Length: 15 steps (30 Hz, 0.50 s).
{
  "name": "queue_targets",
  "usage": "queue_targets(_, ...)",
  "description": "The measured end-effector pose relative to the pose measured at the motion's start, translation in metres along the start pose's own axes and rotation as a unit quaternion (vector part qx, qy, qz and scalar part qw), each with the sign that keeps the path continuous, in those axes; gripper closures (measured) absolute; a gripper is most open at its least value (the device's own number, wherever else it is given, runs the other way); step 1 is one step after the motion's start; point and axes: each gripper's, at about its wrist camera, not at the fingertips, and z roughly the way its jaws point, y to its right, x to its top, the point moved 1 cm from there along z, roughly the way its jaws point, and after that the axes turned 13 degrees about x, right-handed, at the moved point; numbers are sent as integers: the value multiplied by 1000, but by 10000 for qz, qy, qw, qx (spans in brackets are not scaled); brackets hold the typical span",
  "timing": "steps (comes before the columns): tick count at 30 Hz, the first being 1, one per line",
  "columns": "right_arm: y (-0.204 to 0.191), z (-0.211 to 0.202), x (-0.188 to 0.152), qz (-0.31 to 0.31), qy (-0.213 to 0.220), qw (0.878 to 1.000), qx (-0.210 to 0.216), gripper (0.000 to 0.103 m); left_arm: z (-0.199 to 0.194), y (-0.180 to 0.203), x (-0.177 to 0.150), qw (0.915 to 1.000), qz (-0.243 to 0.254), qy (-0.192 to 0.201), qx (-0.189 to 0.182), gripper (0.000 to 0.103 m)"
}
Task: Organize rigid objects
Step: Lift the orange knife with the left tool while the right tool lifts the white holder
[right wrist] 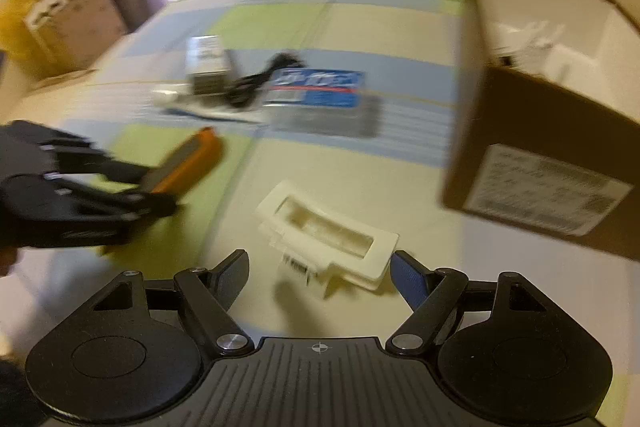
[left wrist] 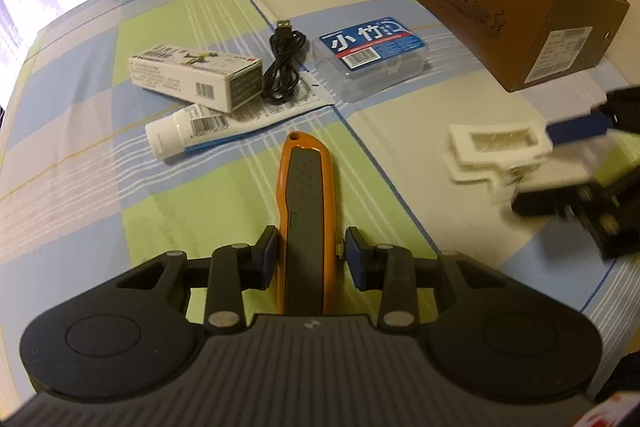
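Biggest thing here is the brown cardboard box (right wrist: 552, 131), open on top over on the right side of the checked tablecloth (left wrist: 72, 155), and it's presumably where all the loose stuff ends up. The orange utility knife (left wrist: 306, 211) lies flat with its long axis running straight out ahead between the left gripper (left wrist: 310, 259) fingers, which sit spread on either side of the handle, close but not squeezing as far as I can tell. Smaller white plastic part (right wrist: 332, 239) lies just ahead of the right gripper (right wrist: 320, 279), slanted across its wide-open fingers, so each hand is nearest its own piece and right is the one closer to the box.

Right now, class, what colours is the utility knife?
Orange body with a grey grip, clearest in the left wrist view: utility knife.
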Motion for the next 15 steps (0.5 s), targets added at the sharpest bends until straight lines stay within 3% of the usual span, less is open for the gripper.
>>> queue_targets(2,-9,-1,-1,-137,-24,9998,152,28,-1,-1,-1,10000,-44,-30,13,71)
queue_targets(7,-12,8,3,-819,-51,9958,-397,27,-1,-4,-3,9997,-206,-98,1,71)
queue_targets(13,-9,31,8,-1404,-285,9896,-154,29,1,-2,-1,9998,-199,-87,47,71)
queue_targets(14,-10,33,8,-1494,-279,9883,-122,31,1,-2,-1,9998,-197,-83,56,71)
queue_targets(15,-10,34,8,-1548,-279,9875,-78,43,1,-2,-1,9997,-205,-85,60,71)
